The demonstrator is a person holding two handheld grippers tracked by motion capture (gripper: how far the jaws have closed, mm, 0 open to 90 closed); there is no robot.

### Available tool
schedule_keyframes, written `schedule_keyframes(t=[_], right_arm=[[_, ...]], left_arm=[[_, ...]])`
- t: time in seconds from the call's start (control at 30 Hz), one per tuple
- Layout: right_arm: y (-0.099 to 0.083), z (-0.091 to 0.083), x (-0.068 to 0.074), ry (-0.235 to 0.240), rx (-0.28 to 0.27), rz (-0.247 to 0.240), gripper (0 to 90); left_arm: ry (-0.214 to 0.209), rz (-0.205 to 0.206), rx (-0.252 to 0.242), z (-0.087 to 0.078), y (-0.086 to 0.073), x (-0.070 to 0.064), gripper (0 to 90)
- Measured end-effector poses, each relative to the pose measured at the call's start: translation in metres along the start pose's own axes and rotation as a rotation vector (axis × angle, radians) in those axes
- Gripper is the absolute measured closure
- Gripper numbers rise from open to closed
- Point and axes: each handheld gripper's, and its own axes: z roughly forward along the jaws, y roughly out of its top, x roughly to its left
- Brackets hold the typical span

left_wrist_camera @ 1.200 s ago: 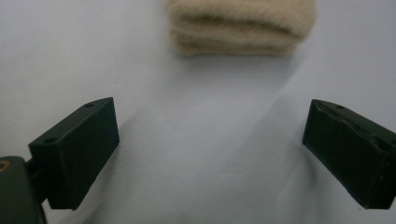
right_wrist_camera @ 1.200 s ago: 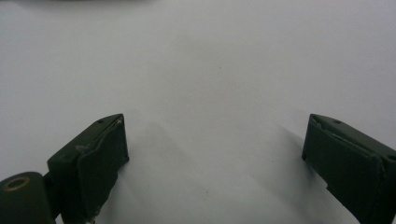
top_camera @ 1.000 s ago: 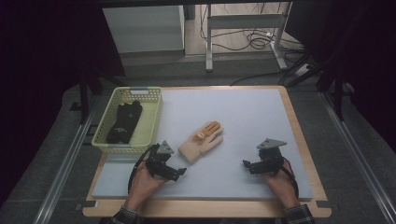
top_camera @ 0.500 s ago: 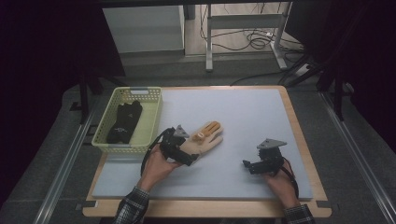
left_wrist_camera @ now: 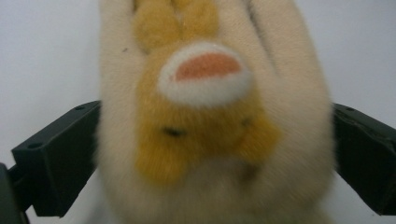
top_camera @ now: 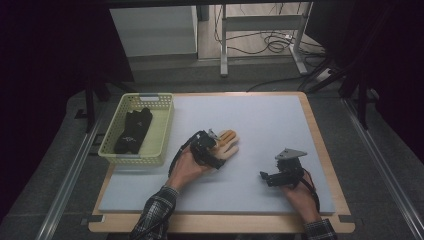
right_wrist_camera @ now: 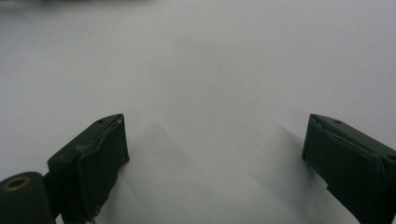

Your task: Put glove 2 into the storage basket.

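A cream and orange plush glove [top_camera: 229, 144] lies palm-down in the middle of the pale mat [top_camera: 270, 120]. My left gripper [top_camera: 212, 146] sits over its wrist end. In the left gripper view the glove [left_wrist_camera: 210, 116] lies between the two black jaws of my left gripper [left_wrist_camera: 215, 140], which stand wide apart on either side of it. My right gripper [top_camera: 267, 176] rests low over bare mat to the glove's right. In the right gripper view my right gripper [right_wrist_camera: 215, 140] is open with nothing between its jaws.
A yellow-green mesh basket [top_camera: 165, 131] stands at the mat's left edge with a black glove [top_camera: 132, 131] inside. The wooden table rim [top_camera: 320, 150] frames the mat. Table legs and cables [top_camera: 272, 45] lie on the floor beyond the far edge.
My left gripper has moved forward and right from the near-left mat onto the plush glove's wrist end. The right gripper has stayed put.
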Motion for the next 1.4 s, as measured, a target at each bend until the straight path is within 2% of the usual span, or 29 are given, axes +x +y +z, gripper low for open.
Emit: schedule_keyframes(t=[0.07, 0.17, 0.33, 0.37, 0.5, 0.57, 0.73, 1.03, 1.2, 1.3, 1.33, 1.4], right_arm=[[0.0, 0.0, 0.0, 0.0, 0.0, 0.0, 6.5], [0.0, 0.0, 0.0, 0.0, 0.0, 0.0, 6.5], [0.0, 0.0, 0.0, 0.0, 0.0, 0.0, 6.5], [0.0, 0.0, 0.0, 0.0, 0.0, 0.0, 6.5], [0.0, 0.0, 0.0, 0.0, 0.0, 0.0, 6.5], [0.0, 0.0, 0.0, 0.0, 0.0, 0.0, 6.5], [0.0, 0.0, 0.0, 0.0, 0.0, 0.0, 6.5], [0.0, 0.0, 0.0, 0.0, 0.0, -0.001, 6.5], [0.0, 0.0, 0.0, 0.0, -0.001, -0.002, 6.5], [0.0, 0.0, 0.0, 0.0, -0.002, -0.003, 6.5], [0.0, 0.0, 0.0, 0.0, -0.002, -0.003, 6.5], [0.0, 0.0, 0.0, 0.0, -0.002, -0.003, 6.5]], left_arm=[[0.0, 0.009, 0.019, 0.006, 0.0, 0.001, 0.0], [-0.003, 0.008, 0.011, 0.003, 0.0, 0.0, 2.7], [-0.003, 0.005, 0.024, -0.006, 0.001, -0.006, 27.0], [-0.002, 0.001, 0.024, -0.007, 0.001, -0.006, 37.3], [-0.006, -0.02, 0.024, -0.009, 0.001, -0.005, 50.8], [-0.025, -0.032, 0.016, -0.011, 0.001, -0.004, 55.3], [-0.02, -0.044, 0.008, -0.017, 0.003, -0.004, 58.1], [0.008, -0.067, -0.035, -0.05, 0.019, 0.006, 58.0], [0.036, -0.09, -0.051, -0.071, 0.025, 0.017, 57.7], [0.062, -0.102, -0.051, -0.084, 0.027, 0.026, 57.6], [0.074, -0.116, -0.054, -0.093, 0.027, 0.034, 57.6], [0.078, -0.123, -0.055, -0.097, 0.027, 0.038, 57.5]])
